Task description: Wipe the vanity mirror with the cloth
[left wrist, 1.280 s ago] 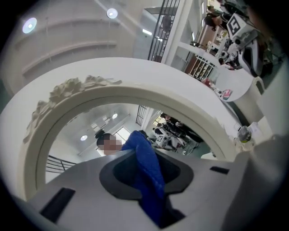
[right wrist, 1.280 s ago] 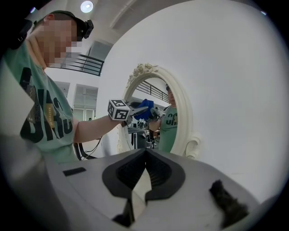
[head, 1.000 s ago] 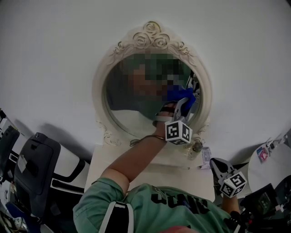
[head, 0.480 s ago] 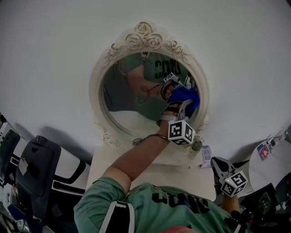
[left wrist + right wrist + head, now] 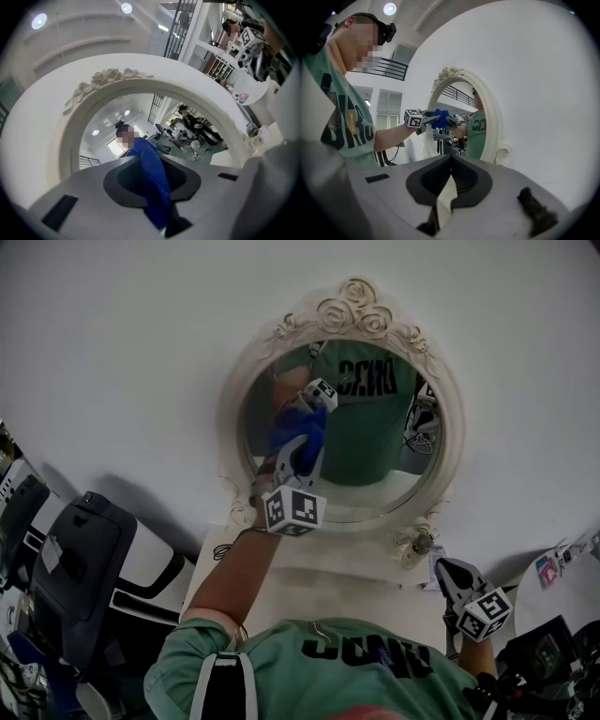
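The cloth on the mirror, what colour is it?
Blue. The cloth shows best in the left gripper view.

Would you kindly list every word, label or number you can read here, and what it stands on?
None reads surely.
T-shirt: big dark letters, upside down, not legible.
Vanity mirror: same print reflected, blurred.
Marker cube: square pattern only, no letters.
Coloured card: too small.

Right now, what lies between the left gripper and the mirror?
The blue cloth alone: the left gripper is shut on it and it seems to meet the mirror. Both the left gripper view and head view show this.
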Motion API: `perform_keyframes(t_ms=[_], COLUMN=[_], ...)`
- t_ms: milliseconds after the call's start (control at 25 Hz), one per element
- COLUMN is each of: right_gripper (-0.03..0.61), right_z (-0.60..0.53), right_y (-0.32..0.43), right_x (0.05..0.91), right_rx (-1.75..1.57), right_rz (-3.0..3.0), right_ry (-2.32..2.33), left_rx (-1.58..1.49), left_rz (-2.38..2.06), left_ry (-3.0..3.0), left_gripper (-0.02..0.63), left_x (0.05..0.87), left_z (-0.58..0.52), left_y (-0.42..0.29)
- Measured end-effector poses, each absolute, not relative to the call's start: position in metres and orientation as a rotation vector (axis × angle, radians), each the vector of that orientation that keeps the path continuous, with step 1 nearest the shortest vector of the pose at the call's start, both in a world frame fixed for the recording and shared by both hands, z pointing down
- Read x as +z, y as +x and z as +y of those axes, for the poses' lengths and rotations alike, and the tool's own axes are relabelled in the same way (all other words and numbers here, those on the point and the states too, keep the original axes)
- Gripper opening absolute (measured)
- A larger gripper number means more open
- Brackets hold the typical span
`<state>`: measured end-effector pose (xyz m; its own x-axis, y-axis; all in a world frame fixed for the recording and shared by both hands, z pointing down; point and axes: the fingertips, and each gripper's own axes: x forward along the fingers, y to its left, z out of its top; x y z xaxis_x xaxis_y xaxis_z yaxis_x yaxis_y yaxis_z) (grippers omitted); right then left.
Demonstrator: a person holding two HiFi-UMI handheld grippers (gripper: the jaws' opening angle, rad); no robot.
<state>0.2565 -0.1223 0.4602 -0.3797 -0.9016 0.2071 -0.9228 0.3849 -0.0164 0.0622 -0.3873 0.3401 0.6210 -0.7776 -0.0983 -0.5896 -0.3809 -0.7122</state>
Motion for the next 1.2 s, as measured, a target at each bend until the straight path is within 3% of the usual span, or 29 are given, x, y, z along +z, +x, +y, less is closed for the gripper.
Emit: perform_keyframes(t_ms=[240,560,1200], right_gripper=[0.012,0.012,0.012], right_z=[-0.129,-0.130,-0.130], right_y=[0.239,0.240,0.233], right_x=[0.457,0.454,0.454], right_rx=[0.175,0.173,0.177], right_rz=[-2.476,-2.442,-2.446], right_ry=[1.590,1.595,1.568], left_rx=[-0.399,-0.417,-0.428], left_rz=[1.257,1.379,1.395], left_ry=[-2.073,-2.051,-2.081], left_gripper=[0.091,0.092,0.091], left_x=[0.358,0.371,0.375], left_z=[-0.418,-0.436,-0.443], left_y=[-0.016,-0.058,-0.049])
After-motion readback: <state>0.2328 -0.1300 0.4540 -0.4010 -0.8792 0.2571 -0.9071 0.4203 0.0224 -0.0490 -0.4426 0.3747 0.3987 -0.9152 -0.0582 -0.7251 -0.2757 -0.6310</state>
